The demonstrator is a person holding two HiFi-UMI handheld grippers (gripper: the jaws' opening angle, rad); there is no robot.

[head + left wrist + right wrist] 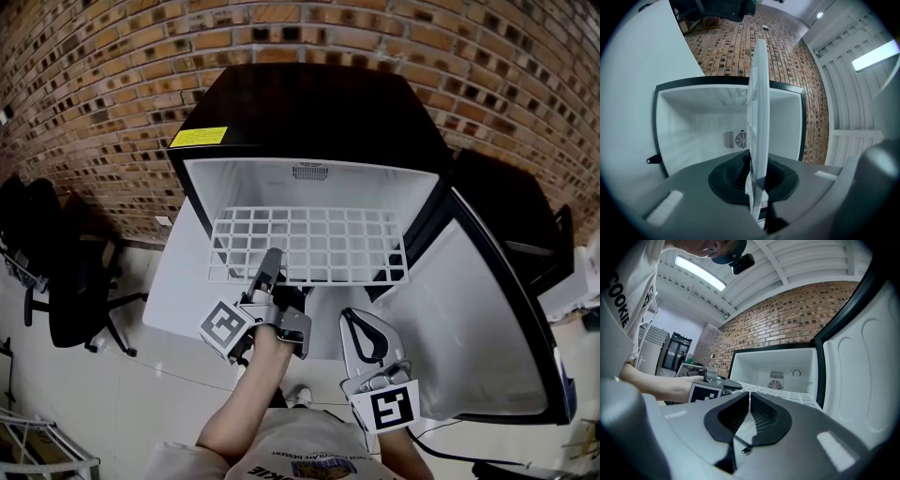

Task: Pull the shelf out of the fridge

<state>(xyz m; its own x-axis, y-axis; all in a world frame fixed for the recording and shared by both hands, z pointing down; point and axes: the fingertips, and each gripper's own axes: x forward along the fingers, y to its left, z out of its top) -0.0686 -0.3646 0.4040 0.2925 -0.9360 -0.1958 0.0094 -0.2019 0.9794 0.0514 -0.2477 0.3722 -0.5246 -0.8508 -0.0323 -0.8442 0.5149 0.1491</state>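
At the open mouth of the fridge (309, 112), the white wire shelf (309, 246) lies level across the cabinet, its front edge toward the person. The left gripper (269, 272) is clenched on that front edge, left of centre. Its own view shows the grid edge-on, pinched between the pads. The right gripper (364, 330) hangs apart near the door (469, 319), jaws pressed together on nothing. Because the hold is off-centre, the pull is best drawn straight back and kept level, so the shelf does not skew and bind on a side wall. How much of its rear rests on the side ledges is hard to make out, so a slight lift may be needed to clear a stop.
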